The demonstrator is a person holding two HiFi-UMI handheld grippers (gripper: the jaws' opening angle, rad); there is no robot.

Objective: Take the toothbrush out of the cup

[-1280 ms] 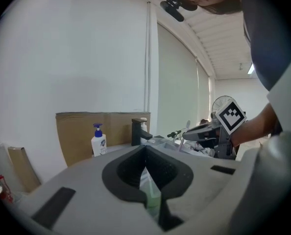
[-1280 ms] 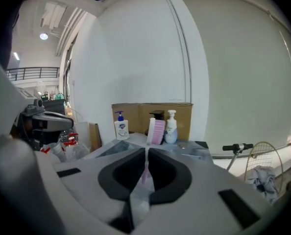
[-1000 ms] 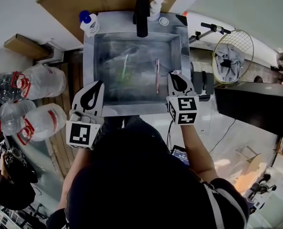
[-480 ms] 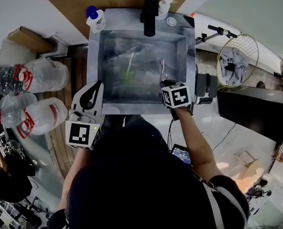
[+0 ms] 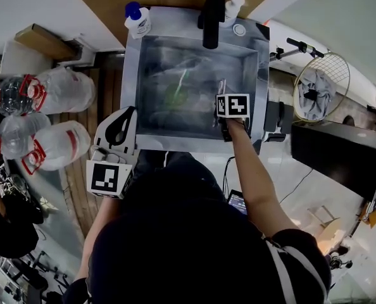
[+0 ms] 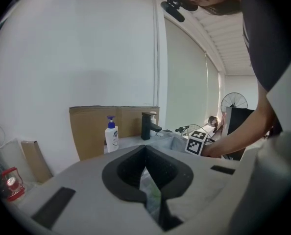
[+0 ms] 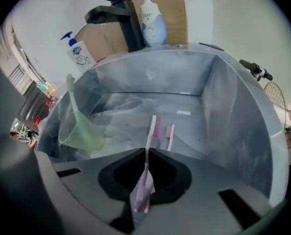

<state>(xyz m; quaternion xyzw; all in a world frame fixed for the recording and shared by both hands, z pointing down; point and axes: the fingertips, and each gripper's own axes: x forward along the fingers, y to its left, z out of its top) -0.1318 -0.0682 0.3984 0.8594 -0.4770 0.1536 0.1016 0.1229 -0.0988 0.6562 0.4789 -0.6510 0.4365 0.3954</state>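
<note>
A pale green cup (image 7: pixel 79 131) lies tilted on the floor of the steel sink (image 5: pixel 257 87), at its left, with a green toothbrush (image 7: pixel 71 94) sticking out of it. In the head view the cup (image 5: pixel 175 96) sits mid-basin. My right gripper (image 7: pixel 146 153) is down inside the basin, shut on the handle of a pink toothbrush (image 7: pixel 152 131). Its bristle end points away from me, and its reflection shows on the wet steel beside it. In the head view the right gripper (image 5: pixel 225 100) is right of the cup. My left gripper (image 5: pixel 125 118) rests by the sink's front left corner, shut, nothing in it.
A black faucet (image 5: pixel 211 14) stands at the sink's back rim, with a white pump bottle (image 5: pixel 231 8) to its right and a blue-capped bottle (image 5: pixel 138 19) at the back left corner. Big water jugs (image 5: pixel 58 90) stand left of the sink. A fan (image 5: pixel 321 84) stands at the right.
My right gripper has moved from the sink's front rim further in and down over the basin, with the pink toothbrush at its jaws. The left gripper has stayed put.
</note>
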